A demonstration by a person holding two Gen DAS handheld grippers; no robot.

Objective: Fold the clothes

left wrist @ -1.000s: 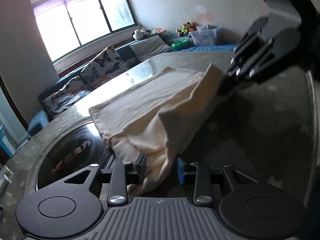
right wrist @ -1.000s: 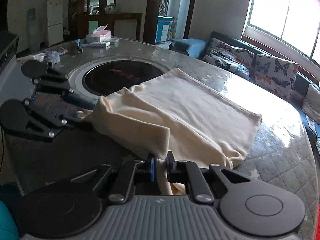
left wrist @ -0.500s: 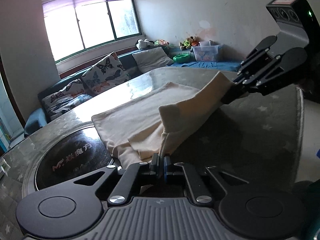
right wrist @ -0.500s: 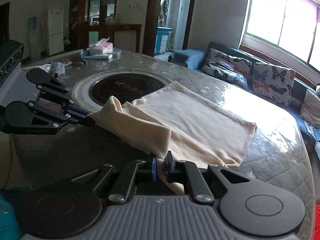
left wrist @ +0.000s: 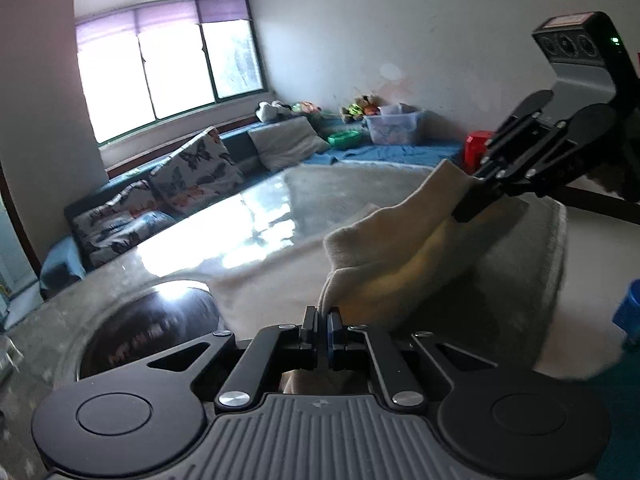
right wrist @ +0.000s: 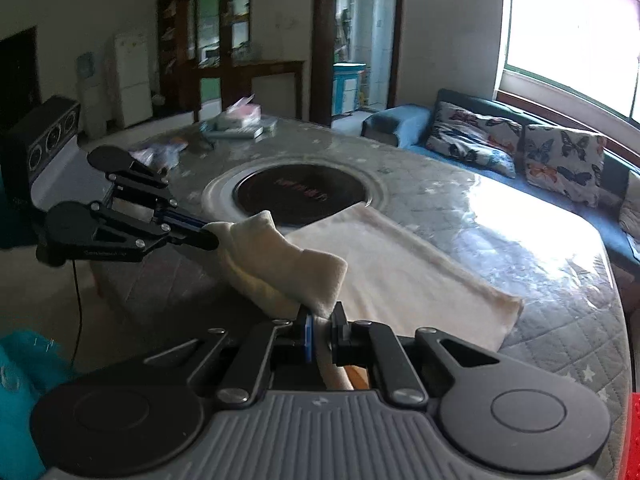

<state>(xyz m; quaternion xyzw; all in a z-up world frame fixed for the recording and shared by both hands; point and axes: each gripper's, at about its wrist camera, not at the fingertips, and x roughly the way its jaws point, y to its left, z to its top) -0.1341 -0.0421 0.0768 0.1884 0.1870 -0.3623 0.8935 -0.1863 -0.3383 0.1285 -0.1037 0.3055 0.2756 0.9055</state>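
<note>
Right wrist view: the biggest thing I have is the round table (right wrist: pixel 460 200), one of it, its padded cover running from 9 to 3 o'clock, with a single dark glass disc (right wrist: pixel 300 192) sunk in the middle at about 12. Across it lies the one garment I'm working, a cream cloth (right wrist: pixel 400 276); its far half rests flat on the table toward 2 o'clock, while the near edge is raised off the surface and bunched between my two tools. I judge that edge is held up so it can be carried over the flat half to make a fold.

Two grippers, both mine. The right gripper (right wrist: pixel 321 326) at 6 o'clock has its jaws drawn narrow on one corner of the cloth. The left gripper (right wrist: pixel 208 236) comes in from 9 o'clock, jaws pinched on the other corner; in its own view I see the left gripper (left wrist: pixel 323 330) nearly closed with fabric (left wrist: pixel 380 264) rising out of it, and the right gripper (left wrist: pixel 466 212) at 2 o'clock gripping the opposite corner.

Behind, at 2 o'clock, three butterfly cushions (right wrist: pixel 476 136) sit on the sofa. At 11 o'clock, one tissue box (right wrist: pixel 240 114).
</note>
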